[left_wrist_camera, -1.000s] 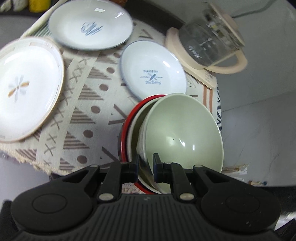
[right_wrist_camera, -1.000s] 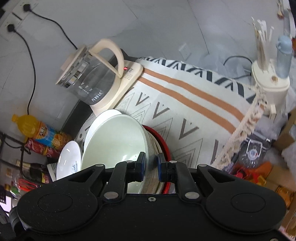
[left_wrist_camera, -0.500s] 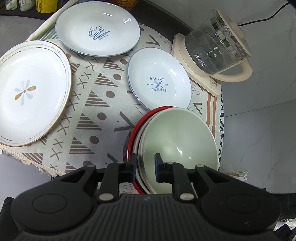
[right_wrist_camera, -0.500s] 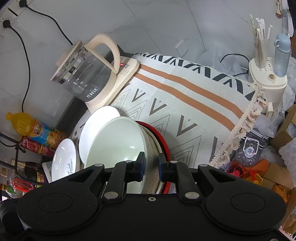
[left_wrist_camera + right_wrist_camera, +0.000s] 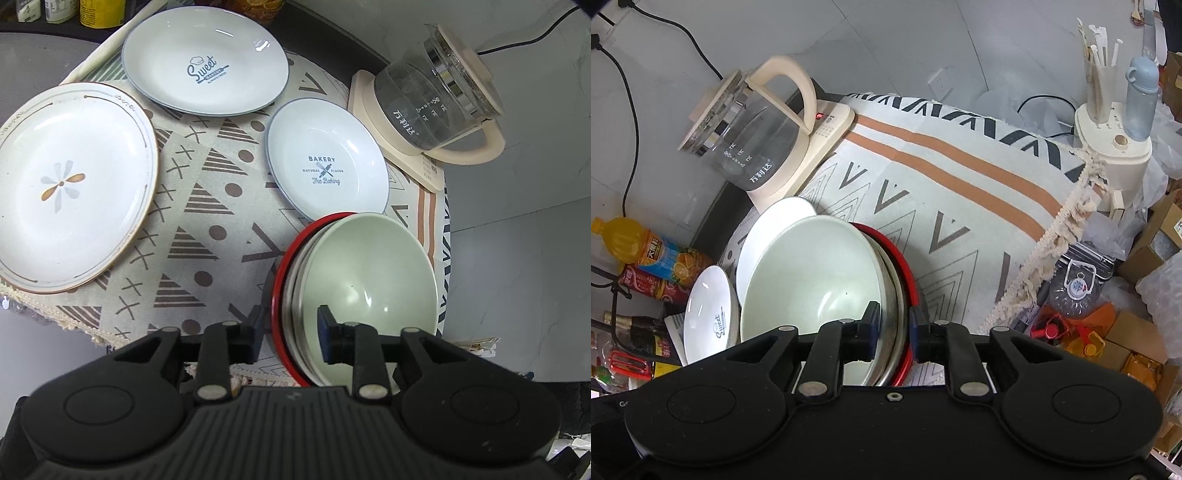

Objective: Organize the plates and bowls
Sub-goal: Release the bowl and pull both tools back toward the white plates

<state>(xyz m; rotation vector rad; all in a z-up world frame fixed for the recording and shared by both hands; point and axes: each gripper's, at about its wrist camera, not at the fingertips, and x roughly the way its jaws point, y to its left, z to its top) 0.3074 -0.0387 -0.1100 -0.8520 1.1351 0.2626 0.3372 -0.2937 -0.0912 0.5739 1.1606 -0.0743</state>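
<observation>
Pale-green glazed ceramic, the top bowl [image 5: 373, 273] sits nested in a stack of bowls whose outermost one is a red-rimmed bowl [image 5: 282, 295], with a metal-looking bowl between them; the stack rests on a patterned cloth [image 5: 207, 221] near the cloth's right edge. The left gripper [image 5: 290, 338] straddles the stack's near rim, one finger outside the red rim and the other inside the green bowl; its jaws are opening, and neither pad appears to press on the rims. The right gripper [image 5: 892, 330] straddles the same stack from the other side, one finger inside the green bowl [image 5: 812, 280] and the other outside the red rim [image 5: 908, 280]; its jaws are opening too, with a small gap visible at each pad, so the stack looks released. Just beyond the stack lies a small white plate printed "BAKERY" [image 5: 327, 168], close beside the red rim. Farther toward the cloth's far edge lies a larger white plate printed "Sweet" [image 5: 205, 61], and at the left edge a big cream plate with a flower motif and a brown rim [image 5: 70, 184]. A glass kettle with a cream handle and base [image 5: 436, 99] stands at the far right corner.
</observation>
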